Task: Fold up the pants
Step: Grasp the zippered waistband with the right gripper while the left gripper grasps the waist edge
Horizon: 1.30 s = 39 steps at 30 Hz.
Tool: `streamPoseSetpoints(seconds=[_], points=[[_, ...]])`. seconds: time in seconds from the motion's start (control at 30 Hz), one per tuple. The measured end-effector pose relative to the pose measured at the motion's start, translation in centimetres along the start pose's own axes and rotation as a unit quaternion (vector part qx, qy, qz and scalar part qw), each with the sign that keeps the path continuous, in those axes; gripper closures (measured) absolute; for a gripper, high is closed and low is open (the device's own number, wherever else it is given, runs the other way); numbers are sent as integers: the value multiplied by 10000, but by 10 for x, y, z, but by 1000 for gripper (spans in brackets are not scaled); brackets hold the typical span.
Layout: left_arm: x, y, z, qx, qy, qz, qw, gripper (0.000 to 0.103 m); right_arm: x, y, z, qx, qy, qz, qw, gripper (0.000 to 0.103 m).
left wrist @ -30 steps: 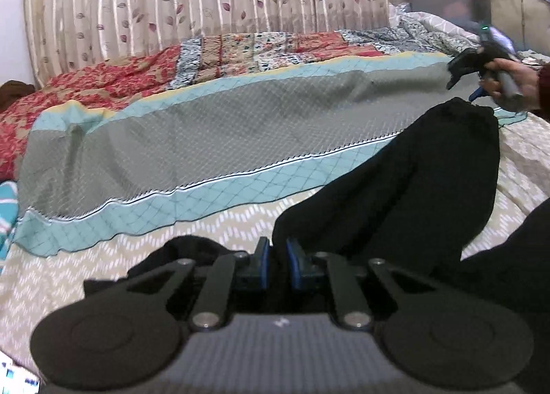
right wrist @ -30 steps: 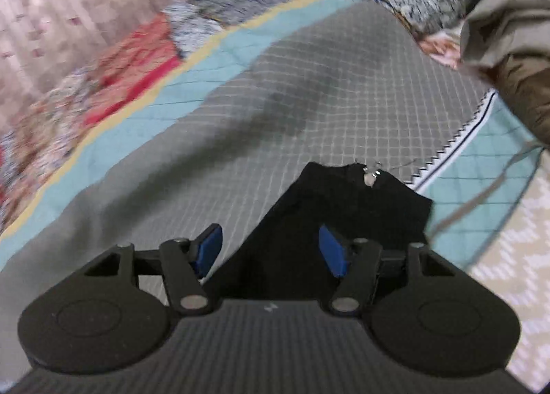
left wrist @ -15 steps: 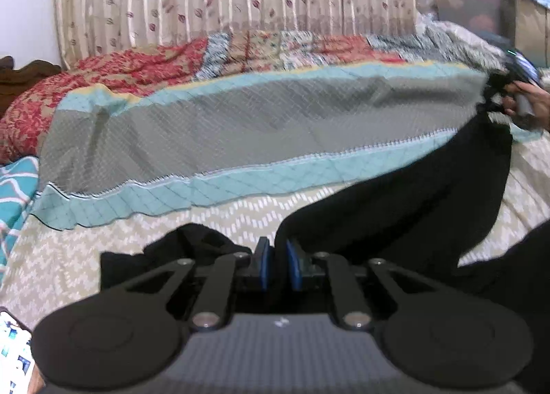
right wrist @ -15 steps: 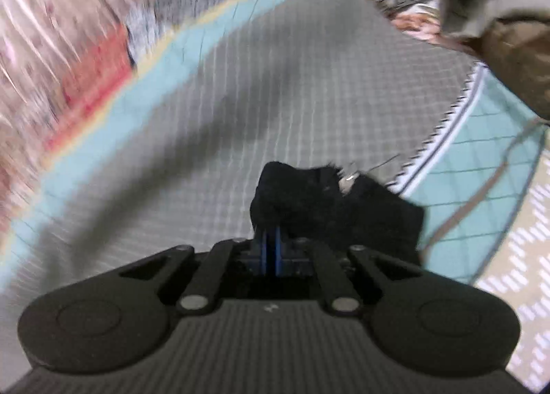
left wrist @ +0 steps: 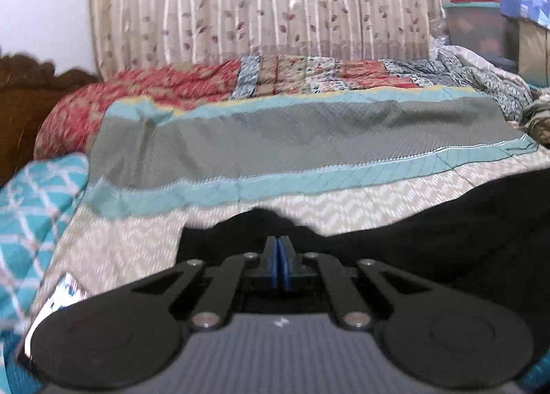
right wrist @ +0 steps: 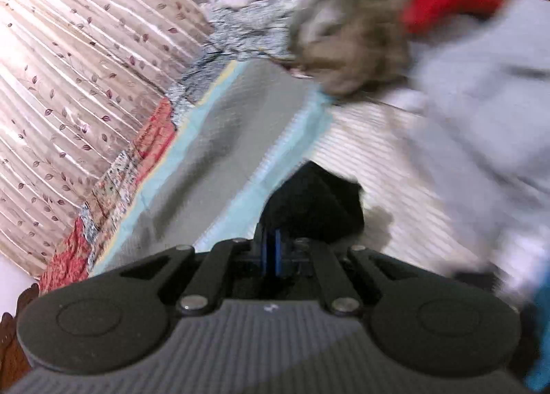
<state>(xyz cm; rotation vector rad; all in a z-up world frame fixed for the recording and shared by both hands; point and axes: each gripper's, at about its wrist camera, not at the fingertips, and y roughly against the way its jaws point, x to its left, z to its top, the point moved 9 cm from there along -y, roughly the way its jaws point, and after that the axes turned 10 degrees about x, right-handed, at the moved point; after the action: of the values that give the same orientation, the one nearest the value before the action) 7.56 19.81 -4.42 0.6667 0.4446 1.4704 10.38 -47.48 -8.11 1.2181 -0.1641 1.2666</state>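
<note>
You have the black pants (left wrist: 429, 236) pinched at two ends, so the step in hand looks like carrying one end over to meet the other. Keep both grips tight and hold the two ends level, so the cloth hangs flat between them rather than twisting. Bring the edges together squarely before you lower them onto the bed cover (left wrist: 309, 139).

Your left gripper (left wrist: 279, 258) is clenched, its blue pads pressed together on a fold of the pants; from there the dark cloth runs off to the right, lying on the near side of the bed cover's teal border. Your right gripper (right wrist: 271, 253) is likewise clamped on a bunched end of the pants (right wrist: 309, 201), which sticks out just past its pads, at the teal border of the bed cover.
</note>
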Motion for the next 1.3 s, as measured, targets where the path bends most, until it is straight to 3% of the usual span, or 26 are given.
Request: streamPoseSetpoints(seconds=[0.2,0.27,0.33,0.4,0.47,0.53,0.63,0.73,0.8,0.97,1.1,1.2,1.3], points=[[6,19,-38,294,373,-167,9987,100,-74,39,-64,88,-602,-148,9980,96],[11,15,-41,555,785,-312,9949,95,-88,33,-73,114,-665,-464,9966,95],[24,8,-41,822,1430,-554,9847,95,-99,24,-76,170,-756,-687,9946,91],[40,4,-38,991,2093,-789,9696,85,-97,20,-76,113,-903,-613,9940,88],[54,3,-33,1023,2666,-1033,9528,65,-86,20,-73,27,-758,-560,9955,76],[67,1,-25,988,2924,-1124,9445,54,-80,18,-72,27,-542,-613,9966,69],[79,-10,-5,977,2938,-974,9459,49,-76,15,-69,11,-502,-616,9968,67],[86,-32,23,884,2518,-524,9623,38,-84,15,-74,33,-575,-607,9965,67],[87,-54,39,1105,2278,-499,9661,29,-88,13,-74,46,-619,-655,9959,68],[108,-120,54,1778,2927,-471,9383,29,-95,18,-80,76,-596,-793,9950,68],[121,-148,52,1941,3484,-308,9165,28,-93,14,-82,102,-502,-945,9942,67],[128,-156,50,1910,3399,-172,9207,19,-94,15,-84,131,-486,-1005,9937,67],[128,-160,41,2011,3404,-195,9183,24,-95,14,-84,141,-492,-1041,9932,67]])
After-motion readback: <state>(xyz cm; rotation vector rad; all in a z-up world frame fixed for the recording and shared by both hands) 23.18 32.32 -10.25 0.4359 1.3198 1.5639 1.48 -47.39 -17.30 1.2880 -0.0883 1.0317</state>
